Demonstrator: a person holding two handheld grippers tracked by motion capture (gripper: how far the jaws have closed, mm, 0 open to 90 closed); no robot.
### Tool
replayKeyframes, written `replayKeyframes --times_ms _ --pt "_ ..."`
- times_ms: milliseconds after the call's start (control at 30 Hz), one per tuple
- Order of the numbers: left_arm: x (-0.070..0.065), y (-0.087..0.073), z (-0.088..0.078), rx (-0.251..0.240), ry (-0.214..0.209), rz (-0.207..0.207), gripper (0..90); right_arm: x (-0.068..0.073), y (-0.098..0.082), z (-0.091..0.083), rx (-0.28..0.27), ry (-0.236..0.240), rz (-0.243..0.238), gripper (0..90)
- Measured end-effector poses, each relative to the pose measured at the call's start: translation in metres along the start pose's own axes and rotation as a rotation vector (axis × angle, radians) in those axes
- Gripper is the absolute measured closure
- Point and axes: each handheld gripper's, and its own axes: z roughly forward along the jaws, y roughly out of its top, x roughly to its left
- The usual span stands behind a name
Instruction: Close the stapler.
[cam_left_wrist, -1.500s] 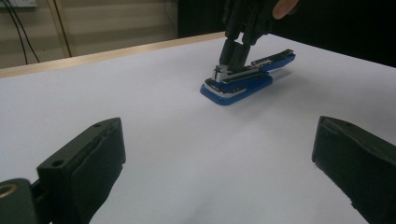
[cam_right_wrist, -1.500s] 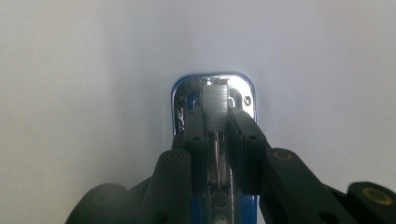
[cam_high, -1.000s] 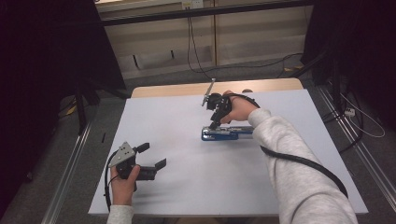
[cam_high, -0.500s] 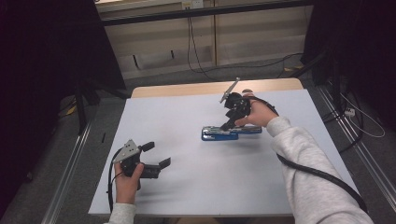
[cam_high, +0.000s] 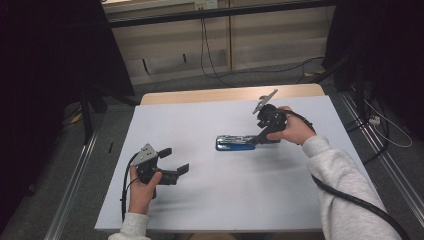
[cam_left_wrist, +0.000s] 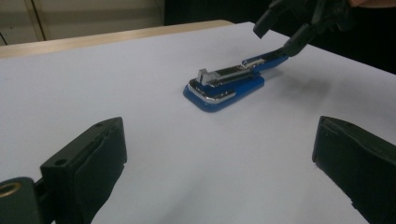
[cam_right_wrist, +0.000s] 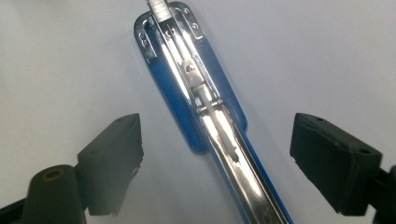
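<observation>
My right gripper (cam_high: 261, 136) had just been opening its jaws; they stood wide, one on either side of the blue stapler (cam_high: 242, 142), neither pad pressing on it. In the right gripper view the stapler (cam_right_wrist: 196, 98) ran from 5 o'clock up to 12, its chrome magazine laid open and its front end farthest from me. From the high view it lay flat near the middle of the white tabletop (cam_high: 225, 200), its long axis 9 to 3, front toward 9. My left gripper (cam_high: 176, 161), at 8 o'clock and well apart from it, held empty jaws wide, aimed toward the stapler (cam_left_wrist: 226, 84).
</observation>
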Motion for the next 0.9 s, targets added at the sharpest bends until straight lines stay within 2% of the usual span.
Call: replayKeyframes --times_ms 233,333,433,467,633,733,800,900 --pt "0.006 0.003 0.015 0.041 0.014 -0.008 3.8 0.001 -0.018 -0.01 -0.023 -0.019 0.035 14.5" --pt "0.006 0.004 0.021 0.035 0.003 0.003 4.0 0.001 -0.024 -0.012 -0.042 -0.009 0.048 13.8" --pt "0.007 0.006 0.025 0.054 -0.004 0.014 3.9 0.001 -0.03 -0.014 -0.034 -0.029 0.051 13.5" --pt "0.008 0.006 0.027 0.054 -0.018 0.021 3.8 0.001 -0.032 -0.015 -0.039 -0.03 0.053 13.6" --pt "0.008 0.009 0.036 0.059 -0.017 0.028 3.2 0.003 -0.04 -0.02 -0.064 -0.043 0.063 13.5" --pt "0.009 0.009 0.044 0.066 -0.027 0.012 3.2 0.002 -0.045 -0.024 -0.071 -0.051 0.07 13.0" --pt "0.009 0.01 0.047 0.079 -0.023 0.019 3.1 0.001 -0.049 -0.026 -0.075 -0.055 0.077 12.9" --pt "0.01 0.013 0.051 0.072 -0.029 0.023 3.0 -0.001 -0.056 -0.032 -0.092 -0.068 0.096 12.9"
